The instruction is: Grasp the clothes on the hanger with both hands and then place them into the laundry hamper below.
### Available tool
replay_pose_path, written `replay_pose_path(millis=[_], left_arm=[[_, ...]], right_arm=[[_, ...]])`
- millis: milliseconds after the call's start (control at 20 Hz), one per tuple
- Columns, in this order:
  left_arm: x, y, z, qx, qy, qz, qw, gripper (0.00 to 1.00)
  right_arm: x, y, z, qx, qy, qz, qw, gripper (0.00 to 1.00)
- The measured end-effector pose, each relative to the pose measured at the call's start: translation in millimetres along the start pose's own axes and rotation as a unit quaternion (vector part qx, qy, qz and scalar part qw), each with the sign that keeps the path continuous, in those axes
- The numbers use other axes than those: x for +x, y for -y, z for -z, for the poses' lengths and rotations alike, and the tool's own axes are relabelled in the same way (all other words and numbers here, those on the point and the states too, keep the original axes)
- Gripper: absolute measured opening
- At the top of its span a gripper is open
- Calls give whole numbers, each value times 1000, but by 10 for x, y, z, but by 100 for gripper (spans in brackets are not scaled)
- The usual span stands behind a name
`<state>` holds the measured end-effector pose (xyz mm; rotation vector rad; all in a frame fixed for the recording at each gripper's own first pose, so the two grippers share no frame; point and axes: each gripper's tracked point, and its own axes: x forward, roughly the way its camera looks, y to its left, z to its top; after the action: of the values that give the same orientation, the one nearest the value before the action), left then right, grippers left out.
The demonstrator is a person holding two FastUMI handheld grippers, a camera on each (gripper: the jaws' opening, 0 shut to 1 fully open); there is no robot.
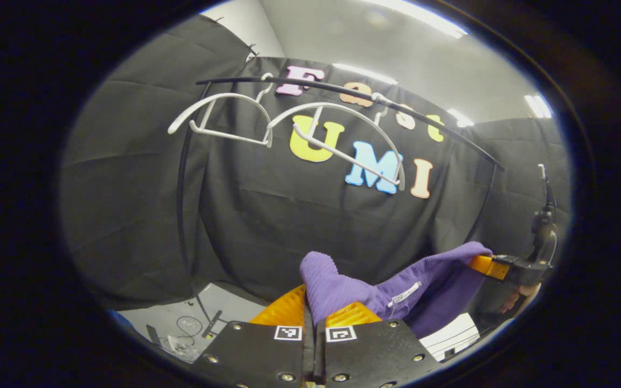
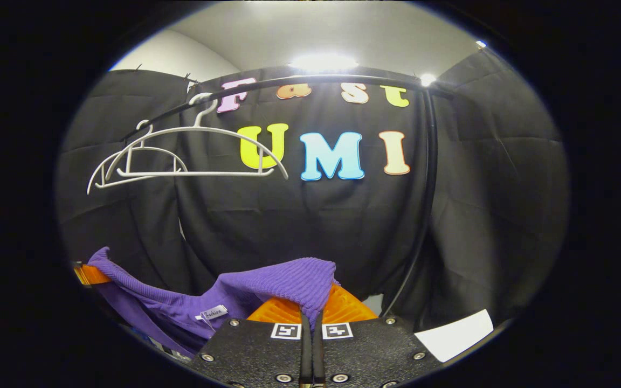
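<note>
Black cloth walls the booth, and a dark rail [image 1: 353, 91] across the upper frame carries two bare white hangers [image 1: 224, 116]. At bottom centre of the left gripper view, the left gripper [image 1: 313, 315] is clamped on a fold of the purple garment [image 1: 397, 291], which stretches to the right gripper [image 1: 485, 267] at the right edge (a hand [image 1: 521, 296] grips its handle). The right gripper view adds that gripper's own fingers [image 2: 343, 307] pinching the knit at bottom centre.
</note>
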<state>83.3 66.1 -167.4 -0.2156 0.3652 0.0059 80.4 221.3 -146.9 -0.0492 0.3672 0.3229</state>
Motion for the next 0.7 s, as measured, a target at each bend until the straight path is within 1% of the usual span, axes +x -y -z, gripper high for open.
replay_pose_path(millis=[50, 100, 250, 300, 350, 400, 450, 500, 650, 700], left_arm=[[-61, -53, 104, 3, -11, 3, 1000, 1], [-128, -128, 211, 3, -21, 5, 1000, 5], [-236, -322, 473, 3, -49, 6, 999, 5], [-259, -365, 565, 6, -56, 5, 998, 1], [-278, -402, 654, 9, -62, 4, 998, 1], [-287, -420, 766, 11, -72, 1, 997, 5], [-274, -440, 851, 10, -81, -2, 997, 5], [-259, -449, 946, 8, -89, -5, 996, 1], [-202, -454, 1207, 8, -112, -19, 994, 1], [-185, -435, 1310, 15, -119, -20, 993, 5]], right_arm=[[-123, -73, 74, -3, -6, 2, 1000, 0], [-223, -143, 154, -4, -14, 2, 1000, 0], [-386, -333, 416, 14, -44, -5, 999, 0], [-401, -387, 523, 19, -57, -7, 998, 0], [-422, -465, 651, 23, -72, -13, 997, 1], [-442, -545, 800, 29, -88, -21, 995, 0], [-445, -608, 916, 32, -103, -31, 994, 1], [-435, -634, 1031, 31, -118, -39, 992, 0], [-396, -671, 1349, 19, -158, -50, 986, 1], [-393, -709, 1438, 17, -170, -55, 984, 1]])
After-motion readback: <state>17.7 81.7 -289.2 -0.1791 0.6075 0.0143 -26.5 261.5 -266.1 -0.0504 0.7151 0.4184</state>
